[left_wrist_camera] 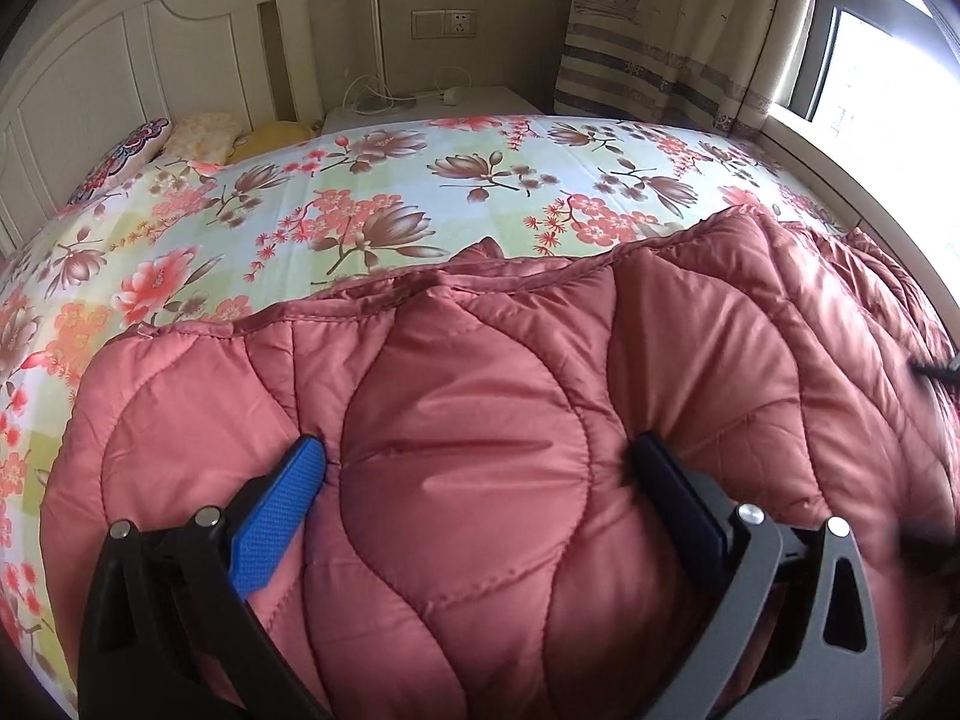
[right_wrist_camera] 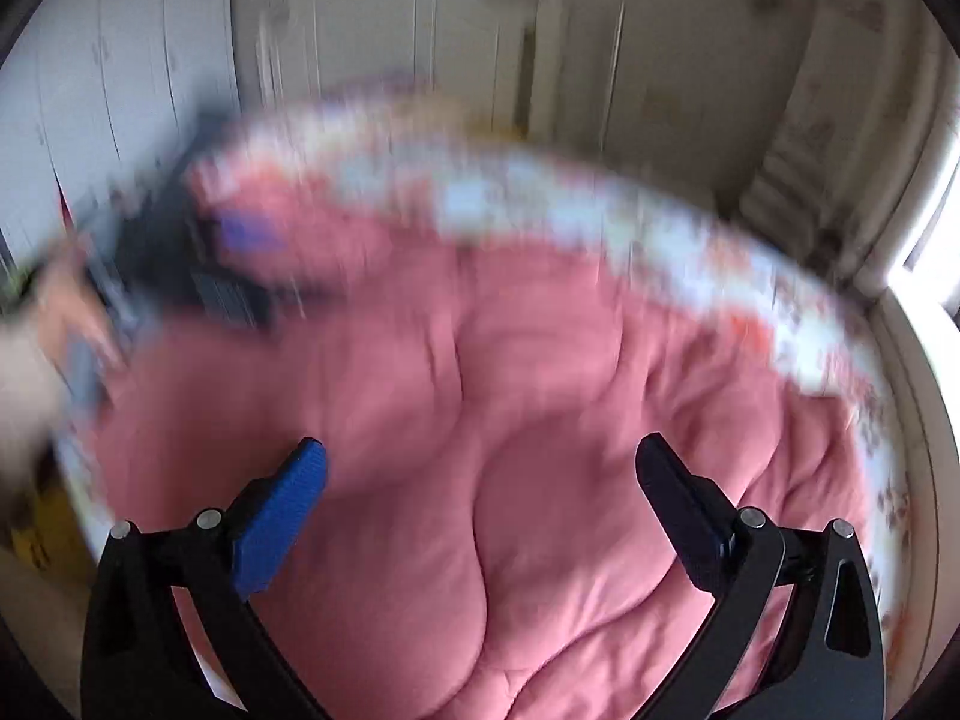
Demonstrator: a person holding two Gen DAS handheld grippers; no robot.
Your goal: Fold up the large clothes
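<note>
A large pink-red quilted padded garment (left_wrist_camera: 690,330) lies spread on the bed and fills the lower half of the left wrist view. My left gripper (left_wrist_camera: 480,456) is open wide, its fingertips pressed against the puffy fabric, which bulges between them. The right wrist view is smeared by motion. There the same garment (right_wrist_camera: 540,390) lies under my right gripper (right_wrist_camera: 480,456), which is open with nothing held. The left gripper (right_wrist_camera: 240,252) and a hand (right_wrist_camera: 66,312) show as a dark blur at the garment's left edge.
The bed has a floral sheet (left_wrist_camera: 372,192), with small pillows (left_wrist_camera: 204,132) by the white headboard (left_wrist_camera: 120,72). A white nightstand (left_wrist_camera: 420,108) with cables stands behind it. A curtain (left_wrist_camera: 672,30) and a bright window (left_wrist_camera: 888,90) are on the right.
</note>
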